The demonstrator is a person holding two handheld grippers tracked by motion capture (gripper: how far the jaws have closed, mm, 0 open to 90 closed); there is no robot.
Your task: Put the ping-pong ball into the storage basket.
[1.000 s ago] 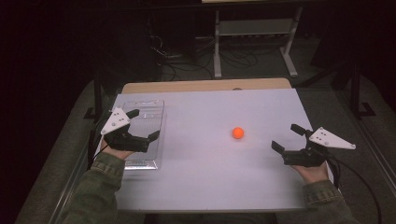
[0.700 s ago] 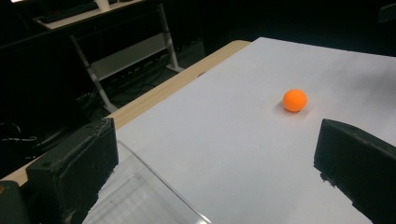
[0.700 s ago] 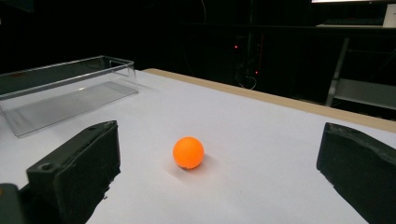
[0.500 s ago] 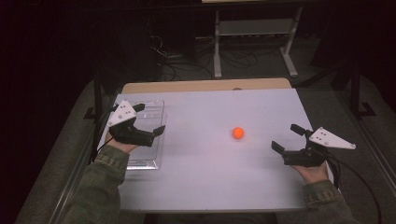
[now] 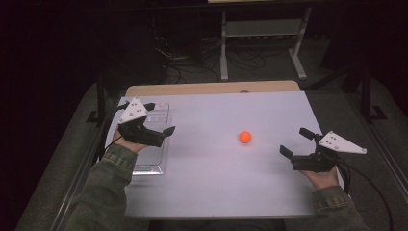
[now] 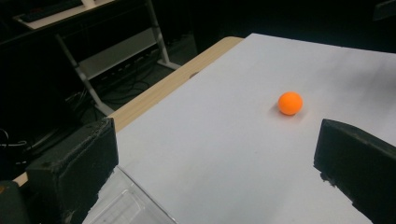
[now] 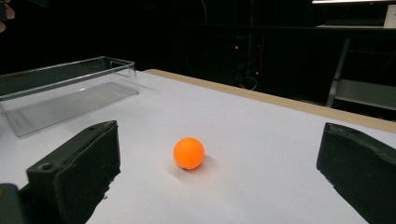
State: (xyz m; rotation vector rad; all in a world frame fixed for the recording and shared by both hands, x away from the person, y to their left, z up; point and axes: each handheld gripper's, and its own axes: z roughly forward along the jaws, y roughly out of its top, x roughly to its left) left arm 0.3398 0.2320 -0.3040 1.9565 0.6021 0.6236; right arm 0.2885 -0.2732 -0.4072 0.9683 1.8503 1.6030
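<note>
Orange ball sits loose on the white worktop, roughly mid-way btwn the 2 tongs, touching neither. Left tongs hang over the clear plastic box at the worktop's left edge, jaws spread, nothing in them. Right tongs low at the right side, jaws also spread wide & empty, aimed at the ball. Risks, as I judge: ball is round & light, so a jaw tip nudging it off-centre would send it rolling, maybe off the edge. Left tongs dropping could knock the box.
</note>
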